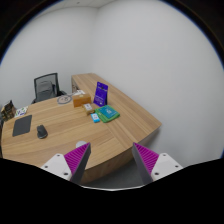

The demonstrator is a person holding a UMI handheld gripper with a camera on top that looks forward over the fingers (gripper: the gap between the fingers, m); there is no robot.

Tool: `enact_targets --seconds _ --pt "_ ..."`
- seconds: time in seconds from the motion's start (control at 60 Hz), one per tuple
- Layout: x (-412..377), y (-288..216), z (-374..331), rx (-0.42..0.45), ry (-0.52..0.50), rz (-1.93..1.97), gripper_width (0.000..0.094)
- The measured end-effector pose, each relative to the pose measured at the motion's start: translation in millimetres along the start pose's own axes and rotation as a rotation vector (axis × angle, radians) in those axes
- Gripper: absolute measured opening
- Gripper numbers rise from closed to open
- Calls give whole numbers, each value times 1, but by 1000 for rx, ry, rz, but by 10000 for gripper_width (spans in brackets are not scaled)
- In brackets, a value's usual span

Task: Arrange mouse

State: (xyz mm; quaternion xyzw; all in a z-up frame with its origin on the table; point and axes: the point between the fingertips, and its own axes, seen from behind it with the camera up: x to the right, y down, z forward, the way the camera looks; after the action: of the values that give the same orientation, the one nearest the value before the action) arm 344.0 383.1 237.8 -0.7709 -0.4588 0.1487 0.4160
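Note:
A small dark mouse (pixel 42 131) lies on the wooden desk (pixel 85 135), far beyond my left finger. A dark rectangular mouse pad (pixel 21 126) lies just left of it. My gripper (pixel 112 158) is held high above the desk's near edge. Its two fingers with purple pads (pixel 78 157) stand wide apart with nothing between them. The gripper is open and empty.
A purple upright sign (pixel 101 94) stands at the desk's far side, with a teal book or box (pixel 107 114) in front of it. A round object (pixel 65 98) lies near a black office chair (pixel 45 86). White walls surround the desk; grey floor shows right.

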Motion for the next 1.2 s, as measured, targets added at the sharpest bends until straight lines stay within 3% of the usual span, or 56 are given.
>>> enact_targets --seconds 0.533,0.95,1.2 --pt "-45 -5 7 4 -66 -59 863" --pt "-215 11 11 8 -366 -251 858" --pt "-293 29 9 -5 -488 -312 861"
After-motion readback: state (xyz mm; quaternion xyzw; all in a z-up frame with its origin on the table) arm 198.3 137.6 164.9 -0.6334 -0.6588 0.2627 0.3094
